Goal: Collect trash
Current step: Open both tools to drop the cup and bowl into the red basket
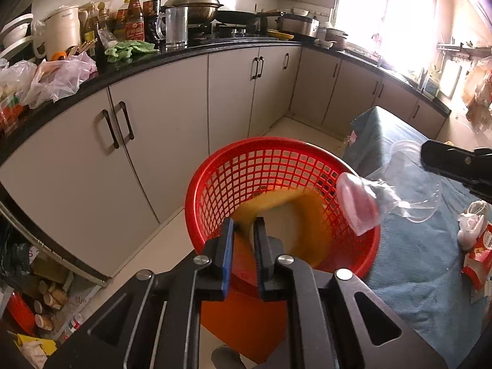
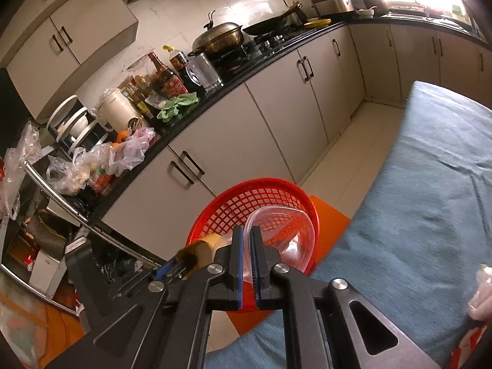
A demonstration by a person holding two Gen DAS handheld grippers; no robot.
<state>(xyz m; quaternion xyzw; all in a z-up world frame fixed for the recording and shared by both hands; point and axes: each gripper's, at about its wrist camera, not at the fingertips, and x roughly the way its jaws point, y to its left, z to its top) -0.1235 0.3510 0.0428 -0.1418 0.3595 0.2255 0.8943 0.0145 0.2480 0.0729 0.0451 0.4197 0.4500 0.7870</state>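
Observation:
A red mesh basket [image 1: 215,184] [image 2: 221,212] stands on an orange stool [image 1: 246,323] beside the blue-clothed table [image 1: 415,261]. My left gripper [image 1: 244,227] reaches into the basket, jaws nearly together, pinching the wall of a blurred tan cardboard ring [image 1: 310,224]. From the right wrist view, that ring [image 2: 209,246] sits at the left gripper's tip. My right gripper [image 2: 245,236] [image 1: 429,158] is shut on the rim of a clear plastic container [image 2: 276,230] [image 1: 409,184] over the basket's right edge. A pinkish crumpled bit [image 1: 358,206] hangs from it.
A red-and-white wrapper [image 1: 476,261] and a white crumpled wad [image 1: 470,224] lie on the table's right side. A black counter [image 1: 184,52] with bottles, pots and plastic bags runs along grey cabinets [image 1: 169,117]. Pale floor lies between the cabinets and the table.

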